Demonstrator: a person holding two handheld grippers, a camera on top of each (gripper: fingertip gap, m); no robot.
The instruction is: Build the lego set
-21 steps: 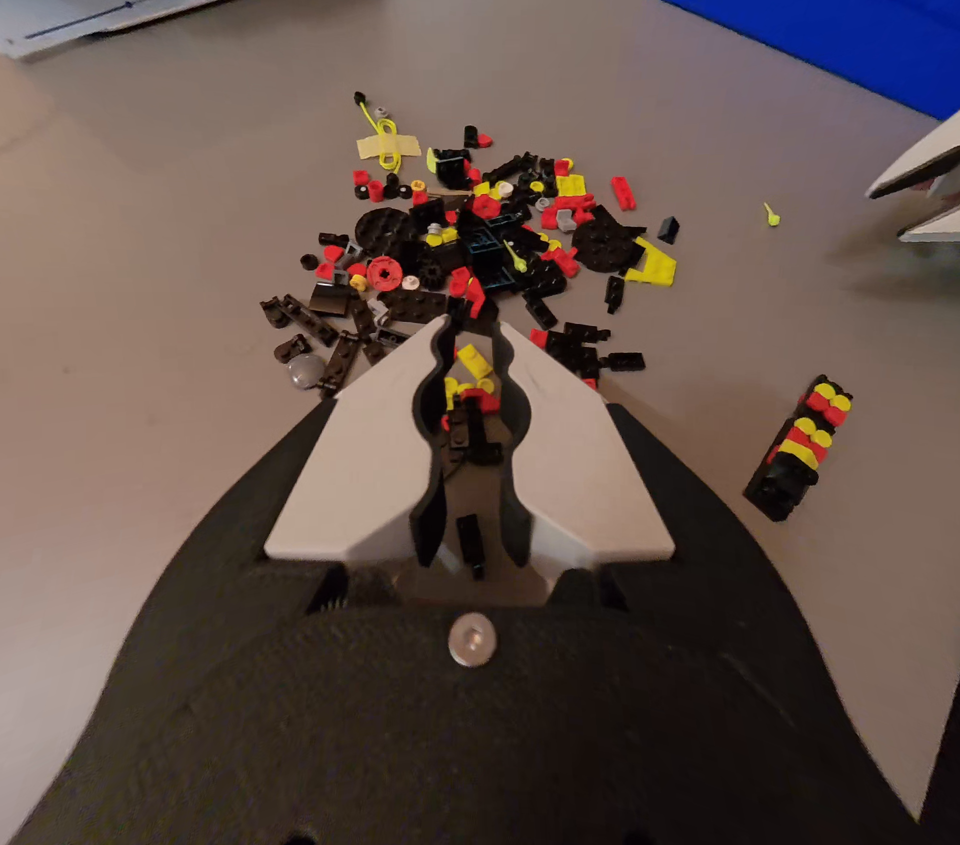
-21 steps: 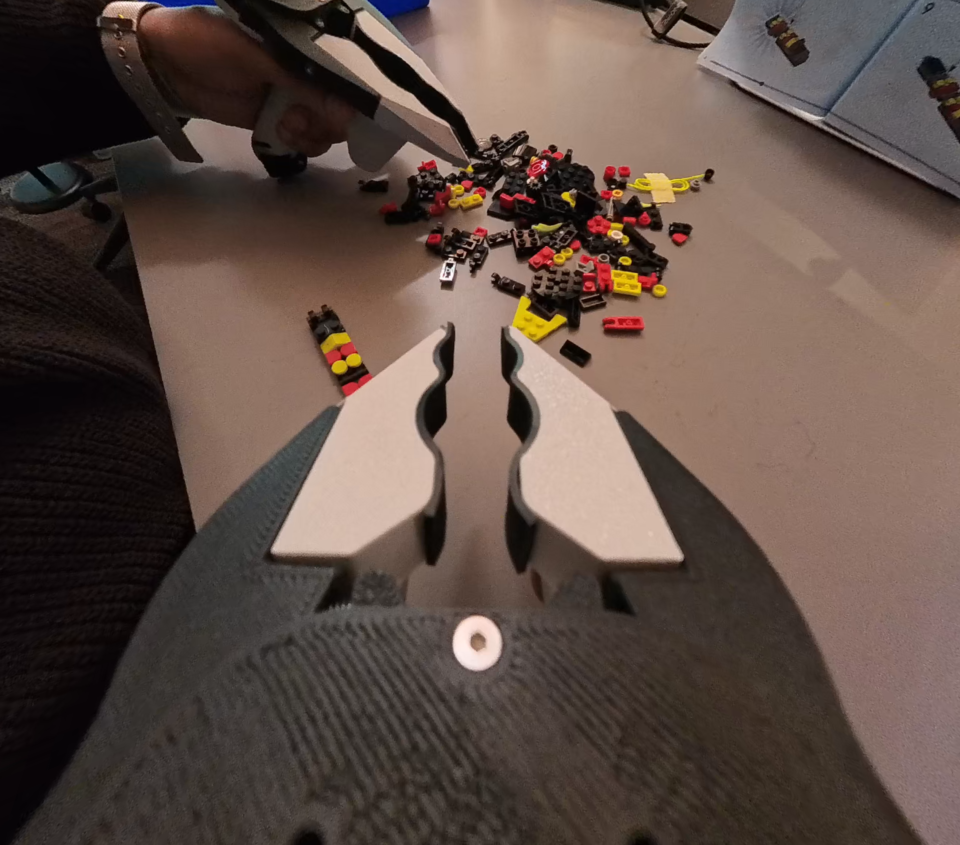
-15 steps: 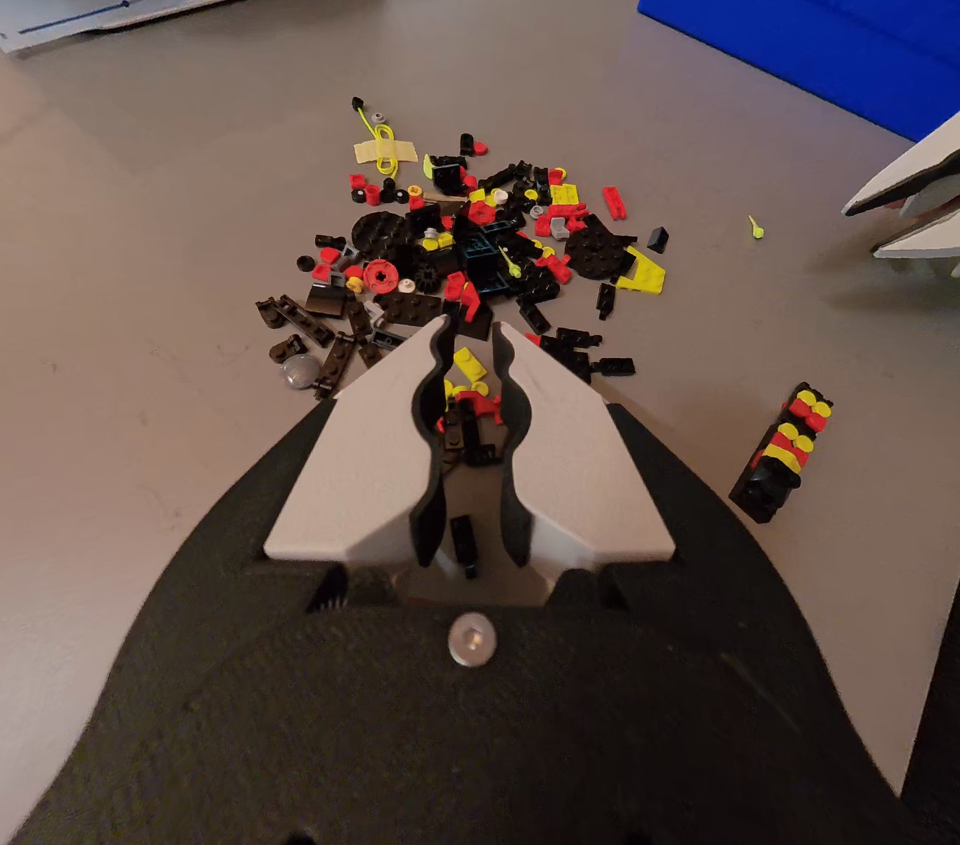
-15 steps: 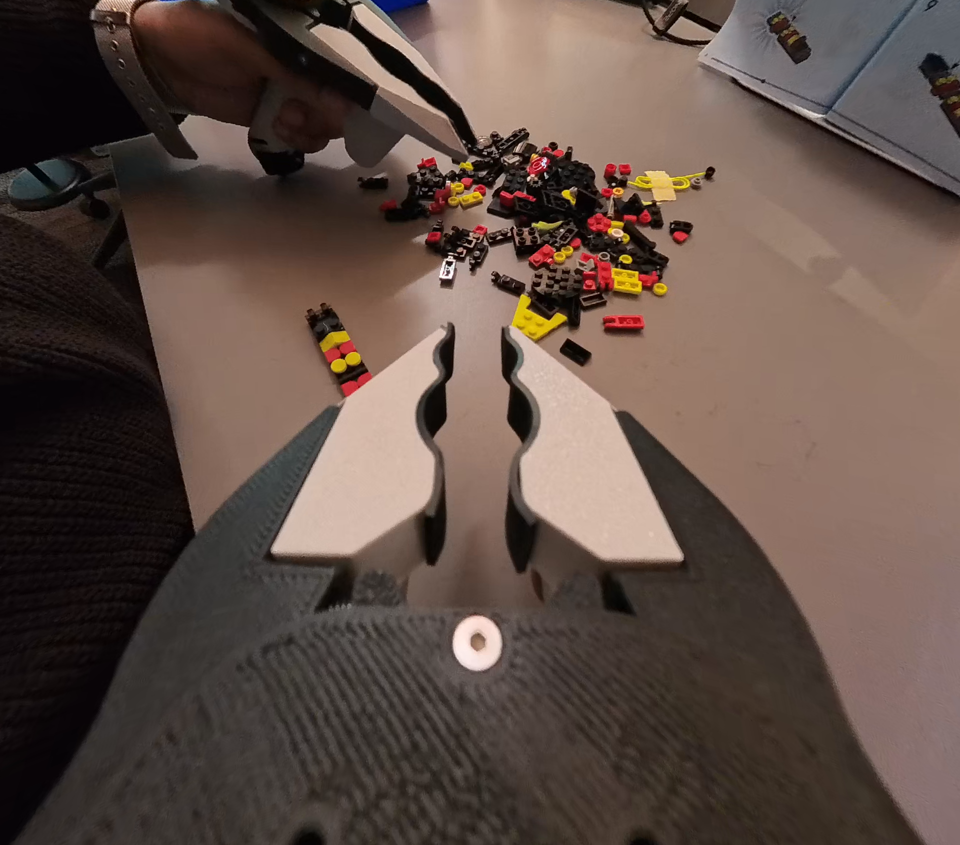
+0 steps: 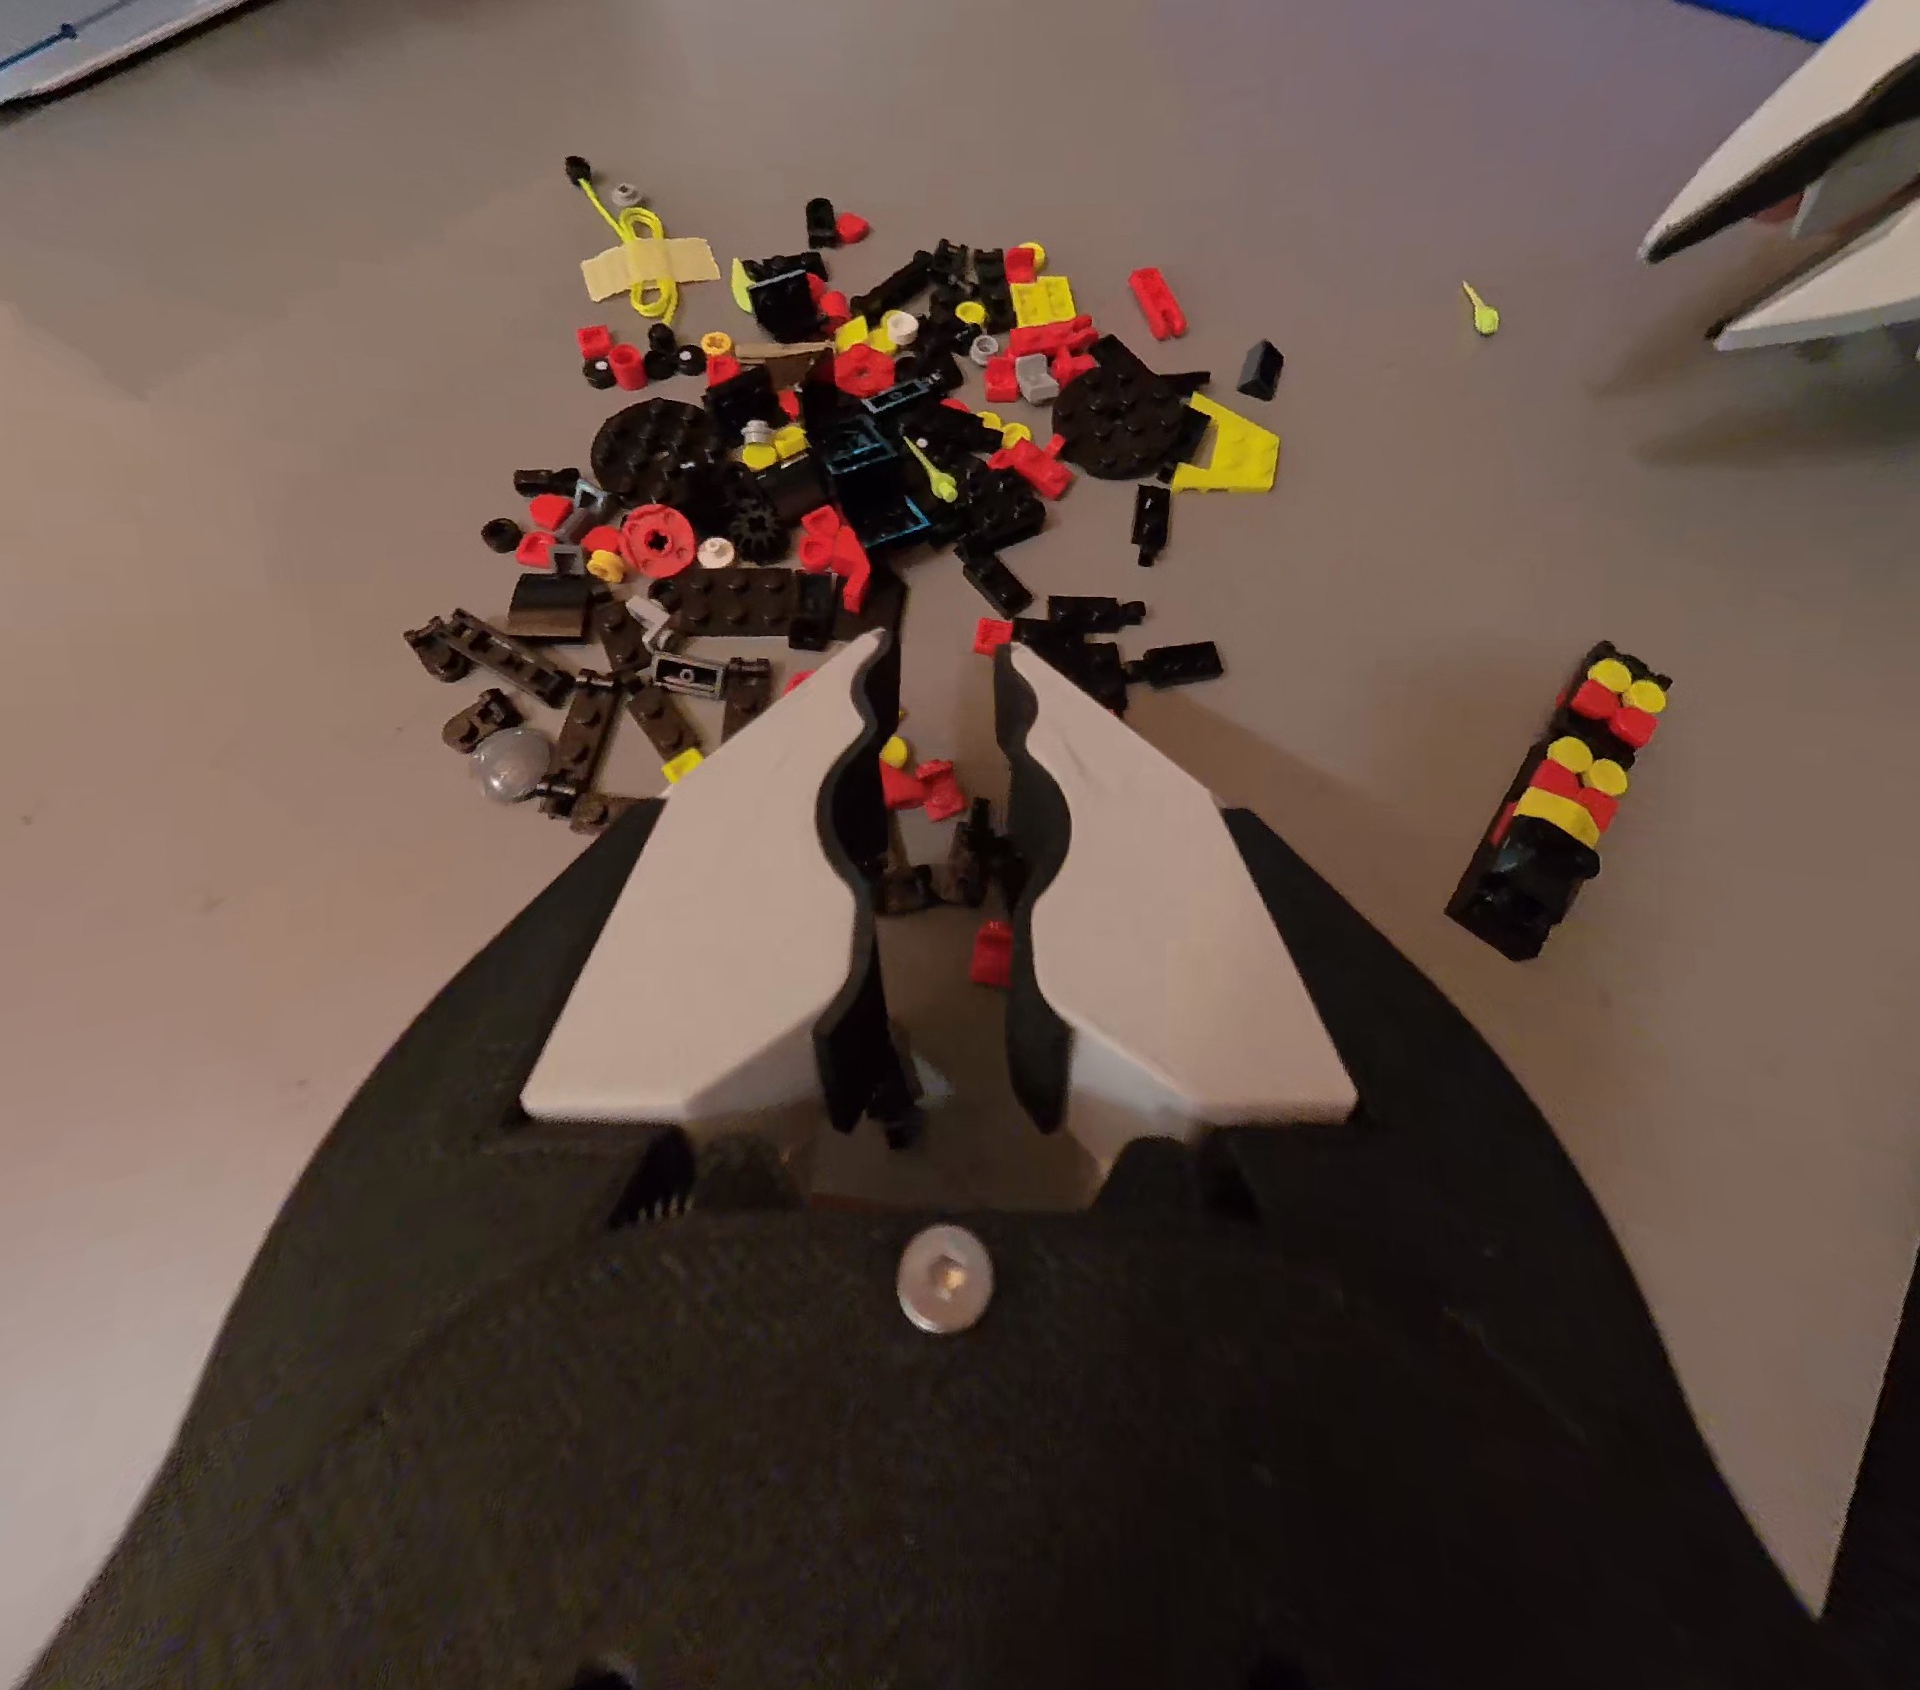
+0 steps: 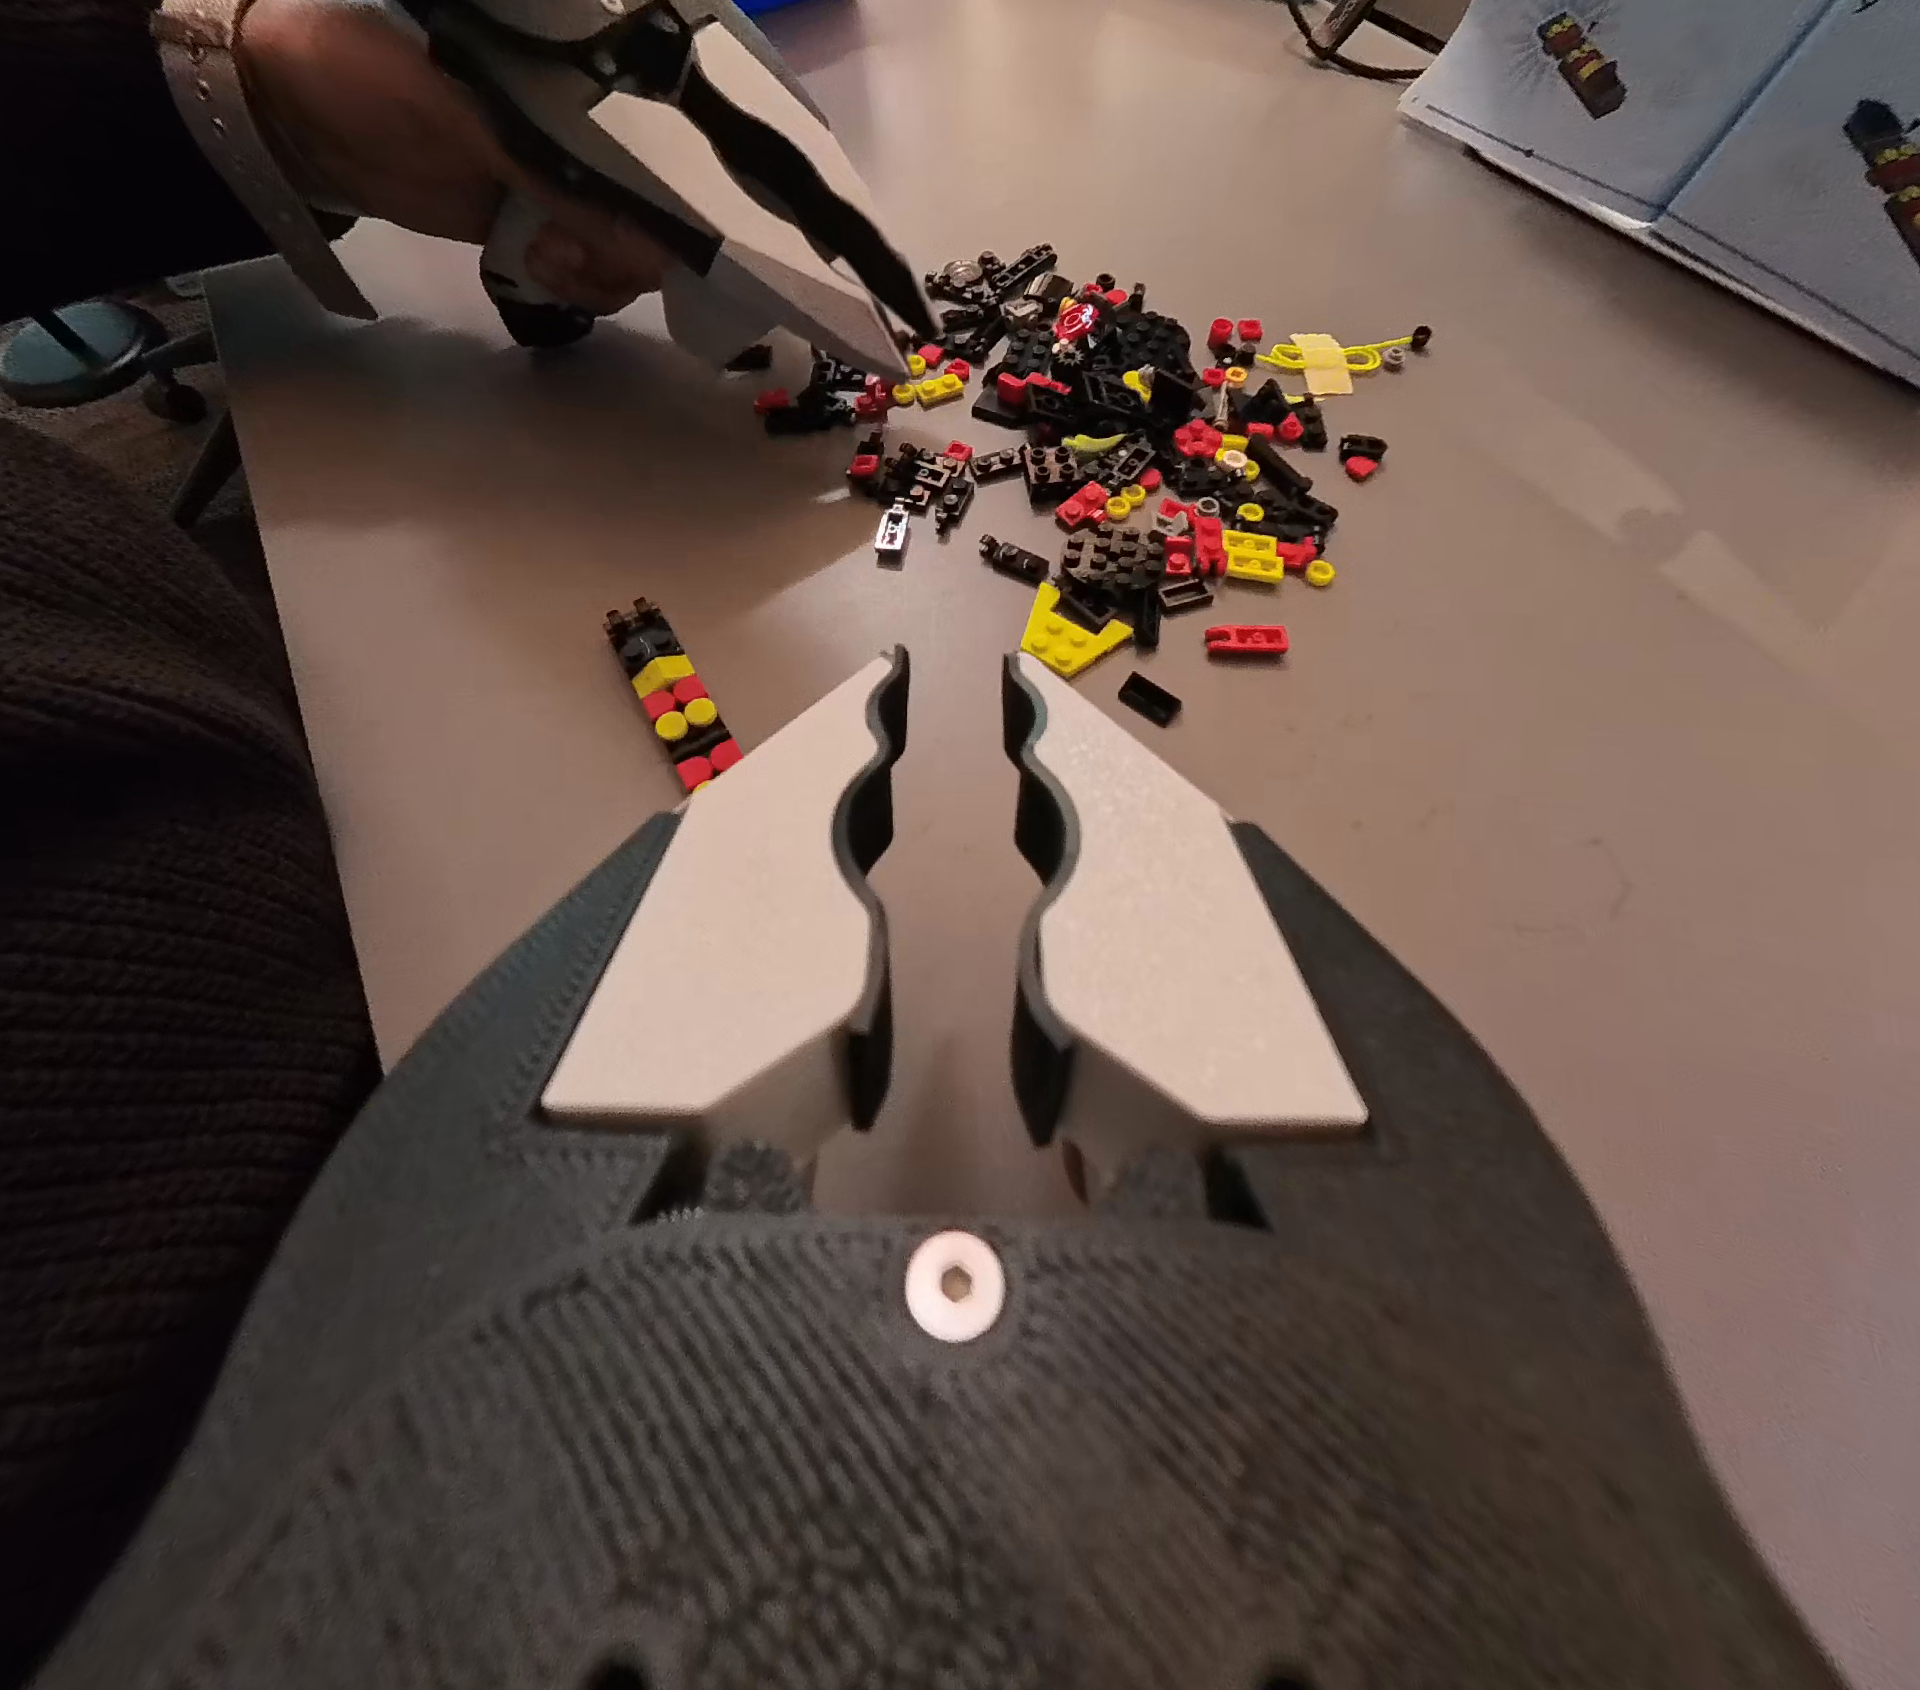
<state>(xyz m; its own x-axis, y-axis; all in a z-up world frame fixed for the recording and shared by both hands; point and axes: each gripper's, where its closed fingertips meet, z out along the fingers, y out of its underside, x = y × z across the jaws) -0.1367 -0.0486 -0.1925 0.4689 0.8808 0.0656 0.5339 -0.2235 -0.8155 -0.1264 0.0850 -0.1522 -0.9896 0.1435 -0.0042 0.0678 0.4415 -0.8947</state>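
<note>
Grey table [image 6: 1558,809] strewn with a lego pile [image 5: 862,456], left gripper [image 5: 940,653] tilted down at its near edge, fingers parted, nothing held, right gripper [image 6: 954,664] held back, likewise parted and empty, built striped piece [image 6: 675,695] laid beside it.

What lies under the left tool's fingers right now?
Between the open left tool fingers, small red, yellow and black pieces lie at the near edge of the brick pile. Whatever lies directly beneath each finger is covered.

The left grey-fingered black gripper [image 5: 940,664] tilts steeply downward, jaws parted and empty; the right grey-fingered black gripper [image 6: 954,666] hangs level, jaws likewise apart.
</note>
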